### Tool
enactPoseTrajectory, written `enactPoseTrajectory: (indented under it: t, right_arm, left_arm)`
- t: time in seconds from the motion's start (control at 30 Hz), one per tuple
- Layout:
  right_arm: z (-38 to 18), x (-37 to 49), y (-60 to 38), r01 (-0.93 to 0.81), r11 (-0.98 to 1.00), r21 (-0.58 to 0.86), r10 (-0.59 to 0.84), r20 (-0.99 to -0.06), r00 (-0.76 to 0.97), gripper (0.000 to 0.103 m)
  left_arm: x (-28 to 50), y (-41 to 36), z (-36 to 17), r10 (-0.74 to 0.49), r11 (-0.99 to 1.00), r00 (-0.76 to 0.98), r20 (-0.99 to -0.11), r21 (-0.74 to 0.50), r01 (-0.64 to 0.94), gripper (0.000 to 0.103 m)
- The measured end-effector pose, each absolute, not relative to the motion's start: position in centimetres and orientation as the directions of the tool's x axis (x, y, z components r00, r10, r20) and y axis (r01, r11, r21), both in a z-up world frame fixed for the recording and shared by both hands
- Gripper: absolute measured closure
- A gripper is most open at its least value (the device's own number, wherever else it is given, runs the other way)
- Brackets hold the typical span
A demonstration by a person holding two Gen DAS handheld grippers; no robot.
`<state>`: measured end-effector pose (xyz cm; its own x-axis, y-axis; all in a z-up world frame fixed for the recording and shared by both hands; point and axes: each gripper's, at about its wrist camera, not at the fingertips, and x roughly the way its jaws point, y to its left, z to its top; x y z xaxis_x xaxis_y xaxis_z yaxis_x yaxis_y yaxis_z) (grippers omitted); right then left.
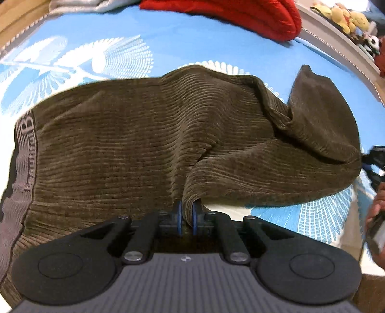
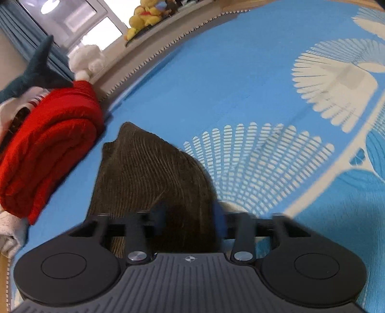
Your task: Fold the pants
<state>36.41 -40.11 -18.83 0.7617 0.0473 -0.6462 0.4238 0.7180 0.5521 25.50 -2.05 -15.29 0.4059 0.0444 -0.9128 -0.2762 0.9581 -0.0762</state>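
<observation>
Brown corduroy pants (image 1: 134,144) lie across a blue bed sheet (image 1: 192,43), with the grey lettered waistband (image 1: 22,149) at the left. My left gripper (image 1: 187,216) is shut on a pinched fold of the pants at their near edge. The far end of the pants (image 1: 320,115) is folded over and lifted at the right. In the right wrist view that folded end (image 2: 149,173) lies between and beyond my right gripper's (image 2: 190,216) fingers, which stand apart, open and blurred. The right gripper also shows at the left wrist view's right edge (image 1: 375,166).
A rolled red blanket (image 2: 48,149) lies at the head of the bed, also in the left wrist view (image 1: 240,14). Plush toys (image 2: 144,16) sit on a ledge behind the bed edge (image 2: 154,53). A grey garment (image 1: 91,4) lies at the far left.
</observation>
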Motion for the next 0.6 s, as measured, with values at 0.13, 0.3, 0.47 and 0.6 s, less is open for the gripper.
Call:
enactPoseTrajectory:
  t: [0.13,0.3,0.47,0.6]
  right_arm:
    - [-13.0,33.5,-40.7,0.431,0.729,0.532,-0.107,-0.534,0.839,0.095]
    - [-8.8,25.1,-35.8,0.471,0.821,0.322,-0.267,-0.513,0.816,0.087]
    - [-16.0,22.4,-40.3,0.515,0.698,0.496,-0.007,-0.715,0.699,0.049]
    - [-18.2,23.2,-44.9,0.466,0.558,0.686,0.119,-0.623,0.773,0.048]
  left_arm:
    - [26.0,-1.4,-15.1,0.007,0.963,0.405,-0.914,-0.103,-0.248,0.094]
    - [25.8,-0.9,-15.2,0.010,0.970,0.381,-0.924,-0.084,-0.227,0.095]
    - [25.6,-0.5,-15.0,0.005,0.971,0.379,-0.926,-0.086,-0.223,0.094]
    - [25.4,-0.4,-14.9,0.024,0.971,0.378,-0.926,-0.068,-0.228,0.094]
